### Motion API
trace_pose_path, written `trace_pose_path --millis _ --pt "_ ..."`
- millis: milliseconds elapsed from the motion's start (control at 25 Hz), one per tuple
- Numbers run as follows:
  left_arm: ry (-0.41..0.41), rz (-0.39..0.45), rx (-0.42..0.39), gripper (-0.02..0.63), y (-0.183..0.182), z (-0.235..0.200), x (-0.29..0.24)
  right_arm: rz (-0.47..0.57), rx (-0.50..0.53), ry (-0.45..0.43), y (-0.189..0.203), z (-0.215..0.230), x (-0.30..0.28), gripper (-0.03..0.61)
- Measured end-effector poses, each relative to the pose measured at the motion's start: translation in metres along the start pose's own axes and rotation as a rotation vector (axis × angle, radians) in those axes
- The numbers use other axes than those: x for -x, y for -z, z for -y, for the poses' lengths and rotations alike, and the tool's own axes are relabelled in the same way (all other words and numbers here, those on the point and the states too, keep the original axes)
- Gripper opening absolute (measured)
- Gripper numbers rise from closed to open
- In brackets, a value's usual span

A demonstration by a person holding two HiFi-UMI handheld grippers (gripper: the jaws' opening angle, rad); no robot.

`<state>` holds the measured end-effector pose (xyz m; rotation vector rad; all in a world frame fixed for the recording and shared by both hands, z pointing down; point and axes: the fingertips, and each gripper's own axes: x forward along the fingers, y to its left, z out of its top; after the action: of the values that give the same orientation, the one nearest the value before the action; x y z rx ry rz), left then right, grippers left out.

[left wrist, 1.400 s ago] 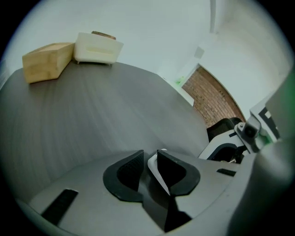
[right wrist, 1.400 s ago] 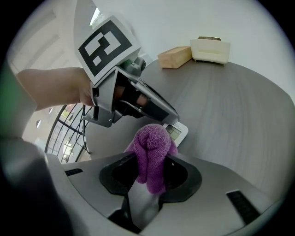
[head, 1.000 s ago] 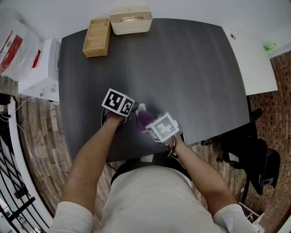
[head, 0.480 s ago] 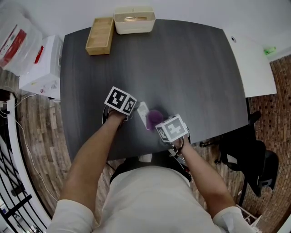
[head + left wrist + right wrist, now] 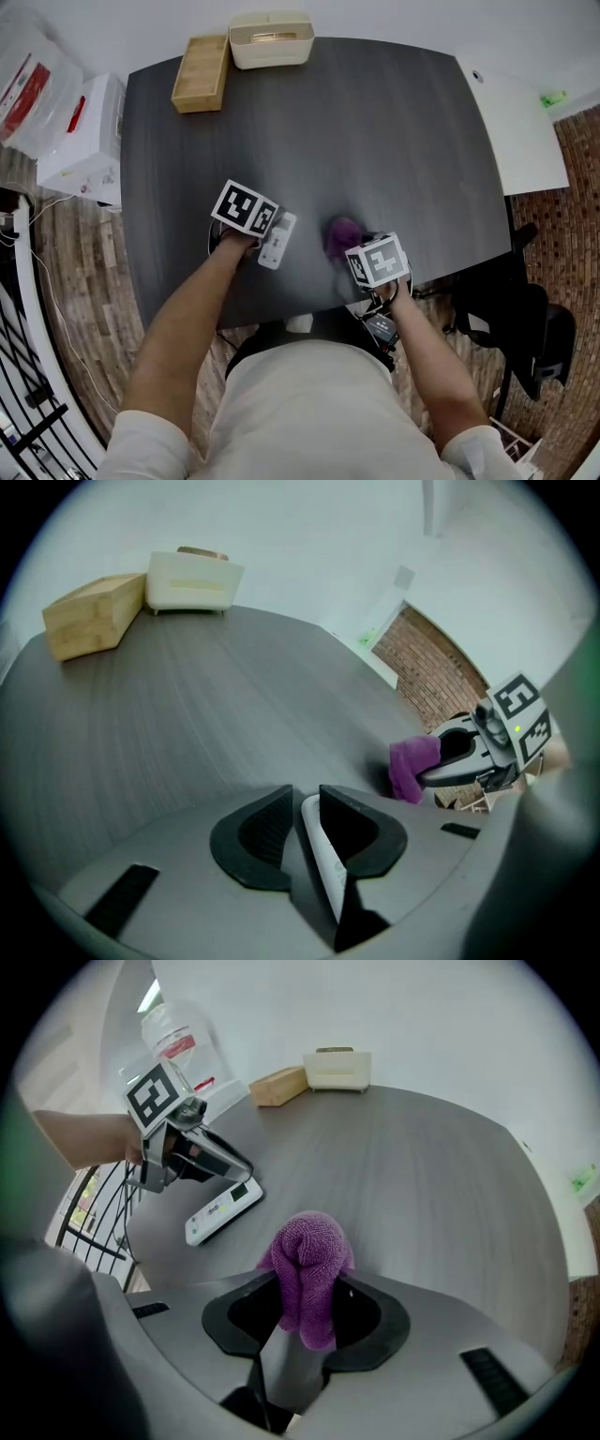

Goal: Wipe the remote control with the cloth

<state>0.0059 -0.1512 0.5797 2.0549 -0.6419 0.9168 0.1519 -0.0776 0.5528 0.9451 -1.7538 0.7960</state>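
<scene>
A white remote control lies low over the dark table near its front edge. My left gripper is shut on one end of it. In the left gripper view the remote control stands edge-on between the jaws of the left gripper. My right gripper is shut on a bunched purple cloth, a short way right of the remote and apart from it. In the right gripper view the cloth sticks up from the jaws, with the remote control and the left gripper to the left.
A wooden box and a cream container stand at the table's far edge. A white side table adjoins on the right. A white box sits at the left and a black chair at the lower right.
My right gripper has carried the purple cloth to the right, off the remote control, which now shows uncovered. The left gripper has stayed in place.
</scene>
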Motion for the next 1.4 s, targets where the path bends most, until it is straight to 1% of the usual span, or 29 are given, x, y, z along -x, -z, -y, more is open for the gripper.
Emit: trace_pose_path --millis 80,120,240,280,320,360,440,520,600,720,840,960,1040,1080,1200,1400 --pt "-0.009 0.031 0.012 0.091 0.002 -0.001 0.006 0.004 -0.008 -0.023 0.000 -0.004 -0.003 0.135" --pt "-0.003 0.060 0.026 0.091 0.003 0.000 0.011 0.006 -0.016 -0.036 0.000 -0.006 -0.005 0.135" --pt "0.038 0.181 0.084 0.098 0.010 0.010 0.037 0.005 -0.038 -0.066 0.001 -0.012 -0.011 0.135" --pt "0.031 0.220 0.081 0.134 0.017 0.015 0.048 0.006 -0.042 -0.073 0.002 -0.013 -0.013 0.135" --pt "0.004 0.249 0.050 0.180 0.026 0.022 0.059 0.008 -0.045 -0.079 0.002 -0.015 -0.014 0.135" --pt "-0.039 0.265 -0.007 0.214 0.037 0.029 0.066 0.011 -0.047 -0.085 0.001 -0.016 -0.015 0.135" --pt "-0.126 0.248 -0.158 0.263 0.062 0.049 0.066 0.016 -0.050 -0.094 0.000 -0.017 -0.017 0.135" --pt "-0.186 0.207 -0.285 0.287 0.080 0.067 0.051 0.021 -0.050 -0.101 -0.001 -0.020 -0.019 0.135" --pt "-0.246 0.186 -0.376 0.287 0.084 0.076 0.036 0.025 -0.041 -0.106 -0.003 -0.024 -0.020 0.135" --pt "-0.310 0.142 -0.453 0.287 0.082 0.076 0.017 0.031 -0.025 -0.112 -0.007 -0.031 -0.021 0.135" --pt "-0.358 0.083 -0.495 0.287 0.085 0.064 0.008 0.035 -0.019 -0.121 -0.009 -0.038 -0.023 0.135" --pt "-0.343 0.088 -0.507 0.287 0.085 0.059 0.006 0.052 -0.014 -0.149 -0.009 -0.046 -0.027 0.135" --pt "-0.332 0.132 -0.486 0.284 0.082 0.057 0.008 0.066 -0.008 -0.166 -0.013 -0.052 -0.027 0.135" --pt "-0.323 0.160 -0.462 0.247 0.080 0.055 0.010 0.071 0.004 -0.172 -0.016 -0.056 -0.027 0.135" --pt "-0.275 0.214 -0.396 0.245 0.076 0.053 0.013 0.077 0.068 -0.186 -0.026 -0.069 -0.030 0.135" --pt "-0.100 0.331 -0.222 0.219 0.078 0.057 0.022 0.110 0.103 -0.226 -0.037 -0.089 -0.027 0.135"
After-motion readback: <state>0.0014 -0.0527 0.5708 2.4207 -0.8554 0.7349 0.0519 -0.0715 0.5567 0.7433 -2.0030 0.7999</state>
